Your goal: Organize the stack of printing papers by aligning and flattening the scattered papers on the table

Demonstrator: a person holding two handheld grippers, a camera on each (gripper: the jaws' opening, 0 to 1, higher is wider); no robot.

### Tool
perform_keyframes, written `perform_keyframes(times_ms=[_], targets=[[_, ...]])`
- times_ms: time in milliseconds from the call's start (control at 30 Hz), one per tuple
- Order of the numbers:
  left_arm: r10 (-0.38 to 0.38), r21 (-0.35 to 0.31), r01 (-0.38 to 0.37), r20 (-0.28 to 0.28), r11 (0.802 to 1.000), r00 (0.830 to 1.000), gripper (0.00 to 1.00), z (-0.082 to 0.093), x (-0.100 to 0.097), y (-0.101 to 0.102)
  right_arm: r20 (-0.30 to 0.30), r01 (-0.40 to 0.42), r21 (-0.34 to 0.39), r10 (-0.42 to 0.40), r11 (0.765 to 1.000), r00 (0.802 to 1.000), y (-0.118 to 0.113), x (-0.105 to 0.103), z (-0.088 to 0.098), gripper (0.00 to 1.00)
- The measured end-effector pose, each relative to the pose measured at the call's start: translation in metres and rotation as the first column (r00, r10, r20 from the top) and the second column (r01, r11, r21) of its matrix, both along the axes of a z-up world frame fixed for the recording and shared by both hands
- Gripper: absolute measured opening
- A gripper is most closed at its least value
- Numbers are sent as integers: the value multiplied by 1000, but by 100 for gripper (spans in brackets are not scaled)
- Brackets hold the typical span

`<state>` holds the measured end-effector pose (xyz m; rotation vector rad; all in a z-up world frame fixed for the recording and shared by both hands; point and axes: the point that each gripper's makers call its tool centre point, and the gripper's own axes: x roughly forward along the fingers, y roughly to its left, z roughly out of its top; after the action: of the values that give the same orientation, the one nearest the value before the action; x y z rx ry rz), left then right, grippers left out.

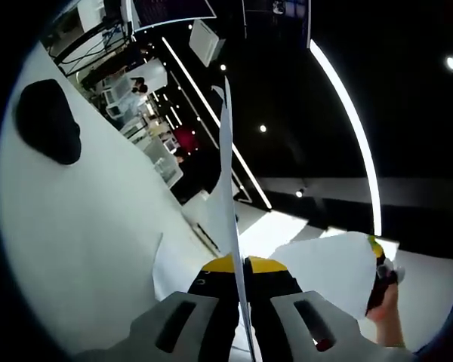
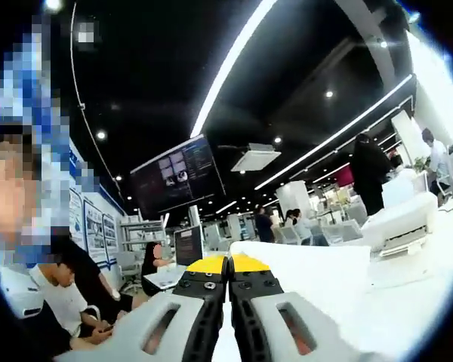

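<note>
Above the white surface, the paper stack stands edge-on, clamped between the closed left gripper and closed right gripper (sheets lifted, likely mid-squaring); laying flat remains.

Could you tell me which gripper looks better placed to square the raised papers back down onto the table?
Probably the left gripper: its jaws pinch the papers edge-on beside the white table. The right gripper also grips them, but its view faces the room.
</note>
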<state>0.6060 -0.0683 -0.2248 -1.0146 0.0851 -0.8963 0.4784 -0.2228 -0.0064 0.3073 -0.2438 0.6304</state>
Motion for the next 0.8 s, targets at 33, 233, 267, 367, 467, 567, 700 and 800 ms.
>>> perform_keyframes(times_ms=[33,233,267,367,467,567,700,800], targets=[[-1,0,1,0,1000,1000,6,0,0,0,11,-23,7,23,1000,1000,6,-2,5,0],[-2,-2,2,2,1000,1000,6,0,0,0,135,-214,27,209,976,969,49,-37,54,0],[-2,-3,2,3,1000,1000,6,1,0,0,152,-227,25,221,974,963,52,-43,59,0],[-3,-6,3,7,1000,1000,6,1,-1,1,165,-235,29,227,972,960,49,-50,61,0],[-6,-9,6,7,1000,1000,6,2,-1,1,109,-162,70,154,984,982,25,-35,39,0],[-9,-11,9,5,1000,1000,6,2,-2,0,41,-104,147,99,984,994,-4,-19,10,0],[-7,-13,7,6,1000,1000,6,2,-2,1,-39,-25,195,33,981,999,-29,-3,-30,0],[-6,-13,6,4,1000,1000,6,2,-1,1,-115,20,173,0,985,993,-35,3,-72,0]])
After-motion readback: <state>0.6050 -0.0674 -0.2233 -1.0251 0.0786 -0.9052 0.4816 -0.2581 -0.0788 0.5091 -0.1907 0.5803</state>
